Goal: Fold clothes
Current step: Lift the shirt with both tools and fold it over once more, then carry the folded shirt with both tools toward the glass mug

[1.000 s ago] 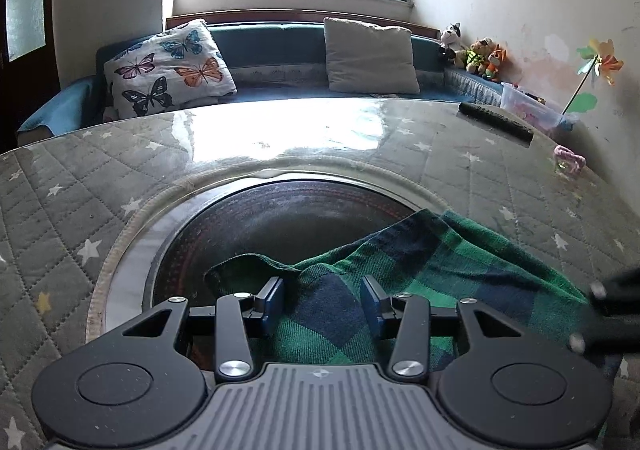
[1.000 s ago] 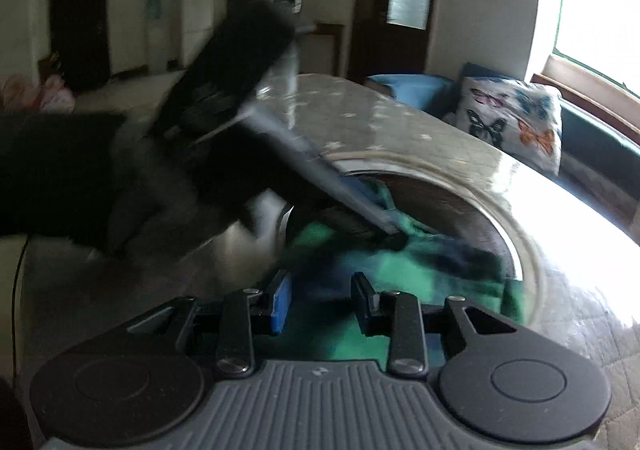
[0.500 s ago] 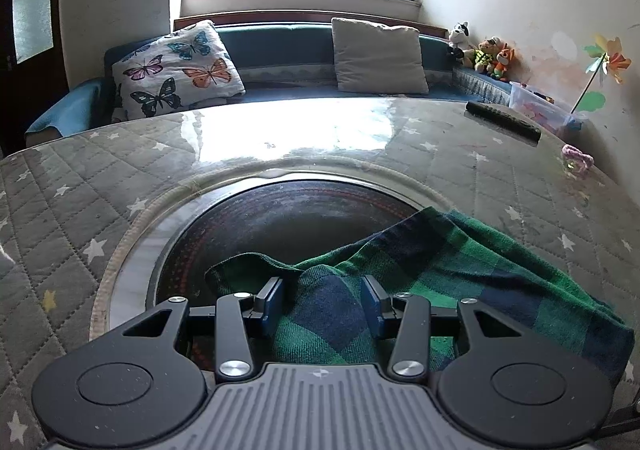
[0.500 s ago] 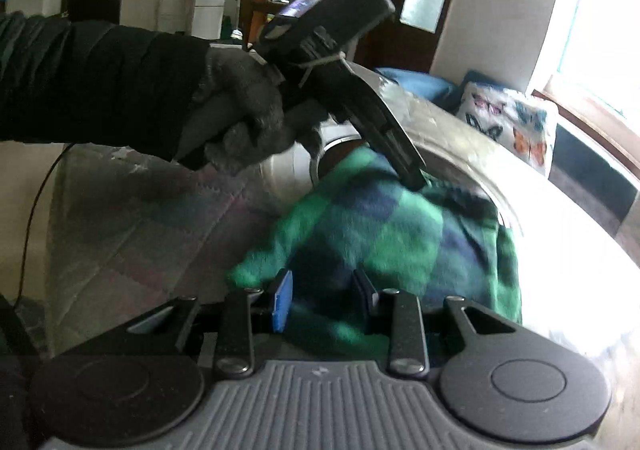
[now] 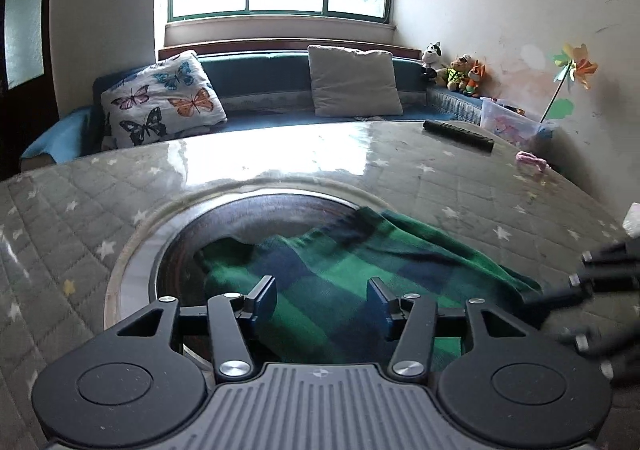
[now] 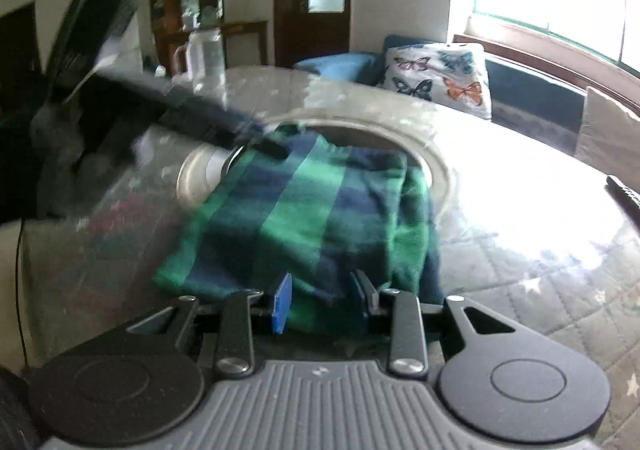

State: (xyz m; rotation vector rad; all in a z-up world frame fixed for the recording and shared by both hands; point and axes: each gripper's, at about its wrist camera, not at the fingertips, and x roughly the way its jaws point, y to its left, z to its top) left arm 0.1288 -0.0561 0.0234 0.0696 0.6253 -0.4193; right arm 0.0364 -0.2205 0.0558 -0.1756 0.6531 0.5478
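Plaid garment folded once at counter centre; more folds left. Left gripper jaws opening, cloth between; right gripper jaws apart, grip unclear.

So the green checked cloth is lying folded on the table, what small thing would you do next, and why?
Probably draw the left tongs back off the green checked cloth: their jaws are opening with cloth between them, and it already lies doubled over on the table, so letting go seems due.
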